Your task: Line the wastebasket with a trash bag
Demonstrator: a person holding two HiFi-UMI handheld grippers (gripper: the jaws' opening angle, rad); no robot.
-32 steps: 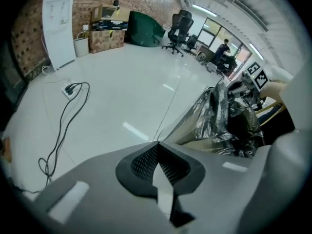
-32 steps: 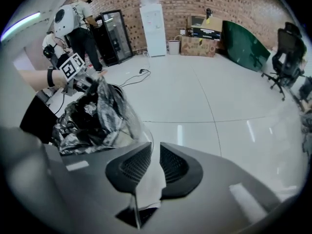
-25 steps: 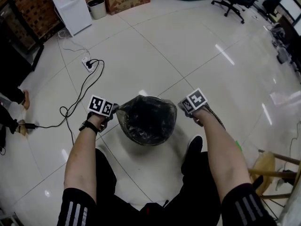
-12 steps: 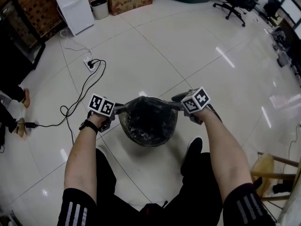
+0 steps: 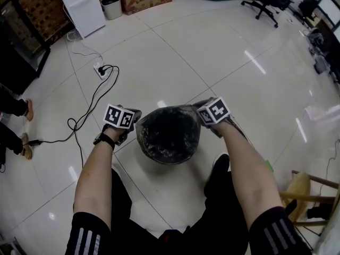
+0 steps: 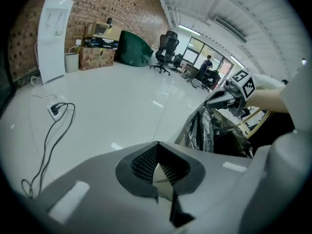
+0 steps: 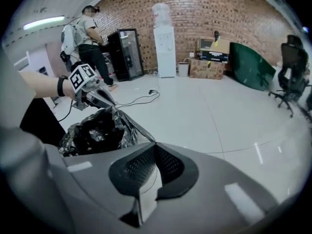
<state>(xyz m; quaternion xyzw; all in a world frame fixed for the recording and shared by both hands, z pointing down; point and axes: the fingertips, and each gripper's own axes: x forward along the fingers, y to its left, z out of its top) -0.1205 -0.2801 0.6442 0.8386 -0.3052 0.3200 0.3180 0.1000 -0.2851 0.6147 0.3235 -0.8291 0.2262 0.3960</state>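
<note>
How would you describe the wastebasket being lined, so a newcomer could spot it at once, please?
On the white tiled floor, look ahead of the person's black shoe. The wastebasket there wears a dark, glossy trash bag, unlike the small grey bin beside the water dispenser.

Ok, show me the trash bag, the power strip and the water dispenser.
trash bag (image 5: 169,137), head view, its dark inside.
power strip (image 5: 99,71), head view, its white body.
water dispenser (image 5: 79,9), head view, its white front.

Open tile floor (image 5: 223,52) ahead of me — the bagged wastebasket (image 5: 169,134) blocks the middle, a power cable (image 5: 94,104) trails at left.
</note>
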